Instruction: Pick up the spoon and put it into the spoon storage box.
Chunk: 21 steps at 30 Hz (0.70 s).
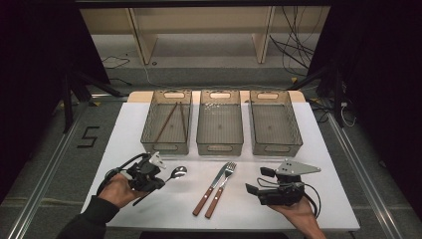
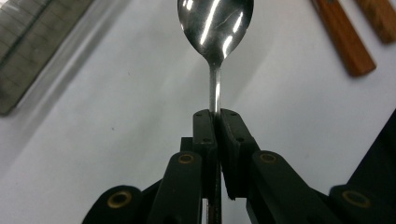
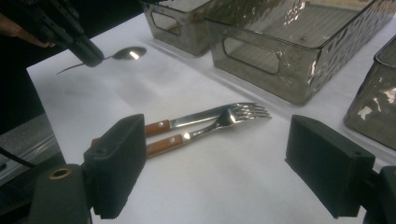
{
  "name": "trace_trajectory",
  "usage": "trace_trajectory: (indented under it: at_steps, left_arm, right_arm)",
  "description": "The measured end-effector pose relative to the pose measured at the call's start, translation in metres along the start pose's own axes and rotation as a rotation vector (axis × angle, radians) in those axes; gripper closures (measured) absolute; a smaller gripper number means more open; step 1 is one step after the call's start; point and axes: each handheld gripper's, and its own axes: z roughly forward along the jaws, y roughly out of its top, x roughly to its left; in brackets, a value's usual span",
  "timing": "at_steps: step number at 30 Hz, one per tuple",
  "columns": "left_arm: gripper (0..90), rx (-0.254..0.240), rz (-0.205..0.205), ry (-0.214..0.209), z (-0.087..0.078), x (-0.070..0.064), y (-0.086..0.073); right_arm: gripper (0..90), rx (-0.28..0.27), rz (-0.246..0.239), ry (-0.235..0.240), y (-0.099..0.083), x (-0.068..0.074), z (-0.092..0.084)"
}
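I hold the shiny steel spoon by its thin neck in the closed jaws of my left gripper, just above the white tabletop near the left smoky plastic bin, where two brown chopsticks lie. The wooden-handled knife and fork are still waiting on the tabletop. My right gripper rests beside them with jaws wide and empty, so I judge most sorting remains.

Grey floor, wooden shelving behind, black curtains, perhaps, flanking.
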Motion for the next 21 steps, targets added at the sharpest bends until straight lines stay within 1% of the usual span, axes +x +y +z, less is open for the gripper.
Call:
trace_trajectory:
  at_steps: [2, 3, 4, 6, 8, 10, 14, 17, 20, 21]
  left_arm:
    - [85.2, -0.03, -0.032, 0.002, -0.002, 0.001, 0.006]
    - [85.2, -0.03, -0.032, 0.002, -0.002, 0.001, 0.006]
    - [85.2, -0.051, -0.049, 0.0, -0.004, 0.003, 0.012]
    - [85.2, -0.072, -0.063, 0.005, -0.006, 0.005, 0.019]
    - [85.3, -0.095, -0.08, -0.006, -0.008, 0.008, 0.025]
    - [85.2, -0.117, -0.099, 0.002, -0.008, 0.01, 0.032]
    - [85.2, -0.151, -0.11, -0.008, -0.01, 0.012, 0.046]
    - [85.2, -0.168, -0.11, -0.011, -0.01, 0.013, 0.055]
    - [85.2, -0.193, -0.12, -0.017, -0.011, 0.015, 0.065]
    - [85.2, -0.201, -0.118, -0.02, -0.011, 0.016, 0.069]
  right_arm:
    - [20.9, -0.003, -0.001, -0.003, 0.0, 0.0, -0.001]
    - [20.9, -0.004, -0.004, -0.003, 0.0, 0.0, -0.001]
    - [20.9, -0.005, -0.004, -0.001, 0.0, 0.0, -0.001]
    - [20.9, -0.007, -0.004, -0.002, 0.0, 0.0, -0.001]
    - [20.9, -0.008, -0.007, -0.007, 0.0, 0.001, -0.001]
    - [20.9, -0.008, -0.01, -0.008, 0.0, 0.001, -0.001]
    - [20.9, -0.011, -0.009, -0.008, 0.0, 0.002, -0.002]
    - [20.9, -0.012, -0.012, -0.007, 0.0, 0.002, -0.002]
    - [20.9, -0.014, -0.014, -0.006, 0.0, 0.002, -0.001]
    - [20.9, -0.014, -0.012, -0.007, 0.0, 0.002, -0.001]
